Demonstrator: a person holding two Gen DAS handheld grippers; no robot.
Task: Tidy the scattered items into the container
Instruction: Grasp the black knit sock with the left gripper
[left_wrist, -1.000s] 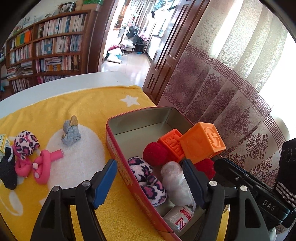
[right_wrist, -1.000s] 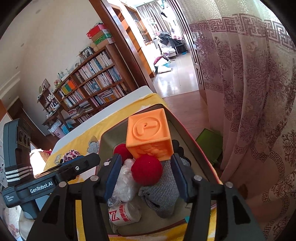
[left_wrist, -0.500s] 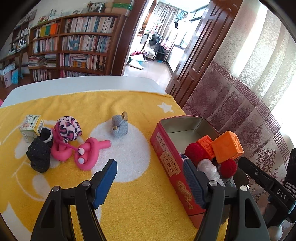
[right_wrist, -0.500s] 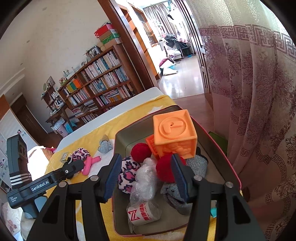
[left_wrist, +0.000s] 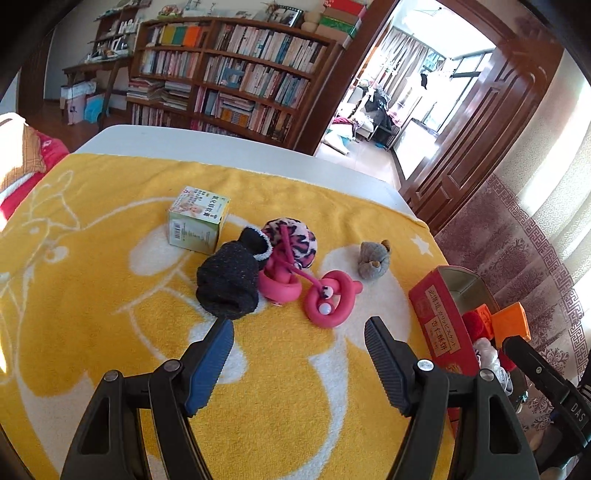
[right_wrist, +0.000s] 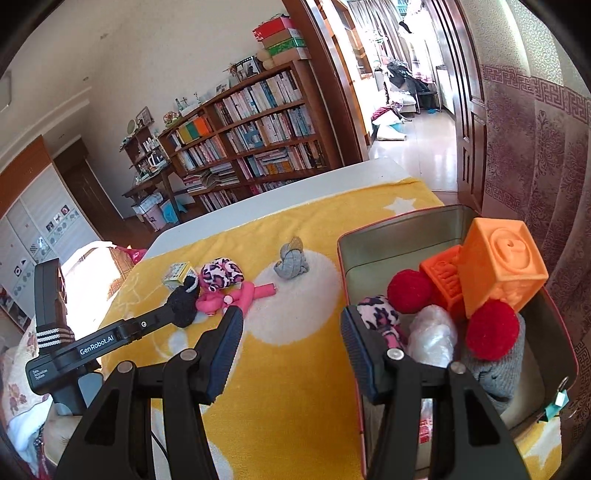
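Left gripper: jaws spread, nothing between them, aimed down at the loose cluster just ahead, the black sock and pink rubber toy — likely lined up for the next pick. Right gripper: jaws apart and empty, straddling the tin's near wall. Tin already holds orange blocks and red pompoms; small carton and grey sock lie out on the yellow towel over the desk.

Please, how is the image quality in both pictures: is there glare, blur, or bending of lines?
Left wrist view: sharp, black fisheye corners, bookshelf lines bend, the curtain at the right edge washes out in daylight. Right wrist view: also sharp, the doorway bows, strong sun overexposes bedding at left.
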